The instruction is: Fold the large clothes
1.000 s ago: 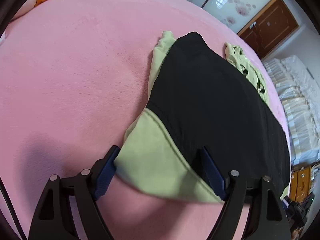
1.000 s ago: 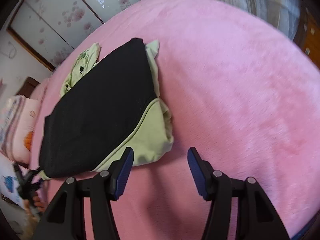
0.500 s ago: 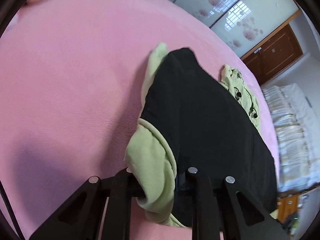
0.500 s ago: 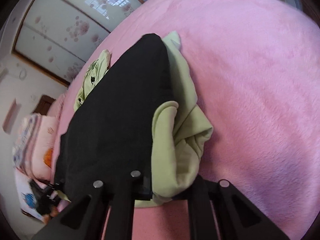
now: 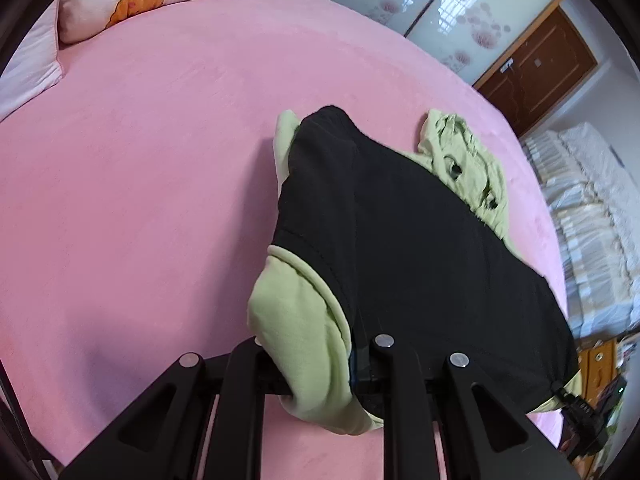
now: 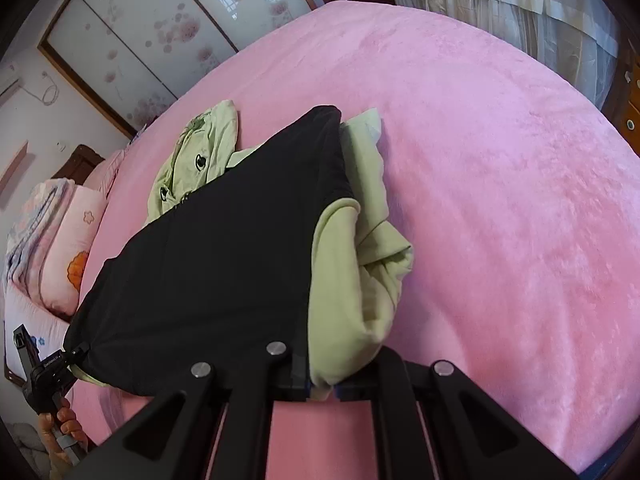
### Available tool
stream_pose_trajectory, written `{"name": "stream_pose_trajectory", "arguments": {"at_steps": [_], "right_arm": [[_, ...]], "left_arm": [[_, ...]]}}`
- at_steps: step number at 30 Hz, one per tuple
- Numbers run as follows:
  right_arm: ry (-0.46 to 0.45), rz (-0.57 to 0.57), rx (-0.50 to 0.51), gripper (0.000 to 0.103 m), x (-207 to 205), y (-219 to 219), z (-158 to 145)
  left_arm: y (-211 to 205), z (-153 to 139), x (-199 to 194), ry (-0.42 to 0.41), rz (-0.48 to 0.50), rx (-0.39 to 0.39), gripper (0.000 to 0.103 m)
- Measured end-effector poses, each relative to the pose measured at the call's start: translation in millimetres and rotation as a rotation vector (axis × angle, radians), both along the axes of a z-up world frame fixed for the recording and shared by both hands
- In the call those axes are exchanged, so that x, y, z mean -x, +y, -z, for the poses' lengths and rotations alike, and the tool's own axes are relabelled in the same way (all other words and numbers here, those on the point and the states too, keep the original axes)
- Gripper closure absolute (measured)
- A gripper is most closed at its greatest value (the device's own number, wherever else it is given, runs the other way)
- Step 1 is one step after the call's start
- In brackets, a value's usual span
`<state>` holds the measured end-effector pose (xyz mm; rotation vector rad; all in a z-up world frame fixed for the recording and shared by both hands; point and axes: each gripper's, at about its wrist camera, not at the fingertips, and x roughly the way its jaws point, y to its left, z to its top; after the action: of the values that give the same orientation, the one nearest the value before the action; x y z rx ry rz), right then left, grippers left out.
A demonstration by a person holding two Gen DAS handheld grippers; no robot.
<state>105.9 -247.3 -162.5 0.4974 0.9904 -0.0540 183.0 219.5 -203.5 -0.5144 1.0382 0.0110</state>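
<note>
A large black and light-green garment (image 5: 420, 260) lies on the pink bed (image 5: 140, 160), its green hood (image 5: 468, 156) at the far end. My left gripper (image 5: 316, 360) is shut on the garment's near corner, and bunched green cloth (image 5: 296, 320) hangs over the jaws. In the right wrist view, my right gripper (image 6: 320, 380) is shut on the other near corner of the garment (image 6: 224, 260), where green fabric (image 6: 344, 300) folds up between the fingers. The near edge is raised off the bed and stretched between both grippers. Each view shows the other gripper at the far corner.
A pink pillow (image 5: 132, 0) lies at the bed's head. Glass wardrobe doors (image 5: 420, 4) and a wooden door (image 5: 540, 64) stand beyond the bed. Folded bedding (image 5: 592, 220) lies beside it. Curtains (image 6: 520, 8) hang on the right. A hand (image 6: 60, 428) holds the left gripper.
Both grippers went from open around the garment's near corners to shut on them. Both have since risen, lifting the near edge and bunching the green cloth.
</note>
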Motion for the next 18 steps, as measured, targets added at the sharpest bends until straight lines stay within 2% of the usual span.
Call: {"name": "stream_pose_trajectory", "arguments": {"at_steps": [3, 5, 6, 7, 8, 9, 10, 14, 18], "right_arm": [[0.041, -0.007, 0.022, 0.095, -1, 2, 14], [0.083, -0.004, 0.017, 0.086, -5, -1, 24], [0.109, 0.001, 0.026, 0.082, -7, -4, 27], [0.126, 0.008, 0.035, 0.074, -8, -6, 27], [0.135, 0.02, 0.054, 0.067, -6, -7, 24], [0.14, 0.031, 0.079, 0.065, -3, -9, 20], [0.142, 0.052, 0.126, 0.061, -2, -12, 14], [0.102, 0.093, 0.309, 0.061, 10, -18, -10], [-0.005, 0.044, 0.365, 0.061, -3, -5, -40]], "left_arm": [[-1, 21, -4, 0.043, 0.018, -0.021, 0.085], [-3, 29, -7, 0.045, 0.029, -0.092, 0.071], [-3, 32, -9, 0.062, 0.031, -0.151, 0.055], [-2, 35, -10, 0.078, 0.031, -0.206, 0.041], [1, 34, -11, 0.084, 0.025, -0.252, 0.035], [5, 31, -10, 0.081, 0.013, -0.3, 0.025], [9, 27, -10, 0.068, 0.0, -0.34, 0.02], [22, 7, -8, 0.043, -0.042, -0.478, 0.019], [8, -18, -26, -0.002, -0.023, -0.609, 0.019]]}}
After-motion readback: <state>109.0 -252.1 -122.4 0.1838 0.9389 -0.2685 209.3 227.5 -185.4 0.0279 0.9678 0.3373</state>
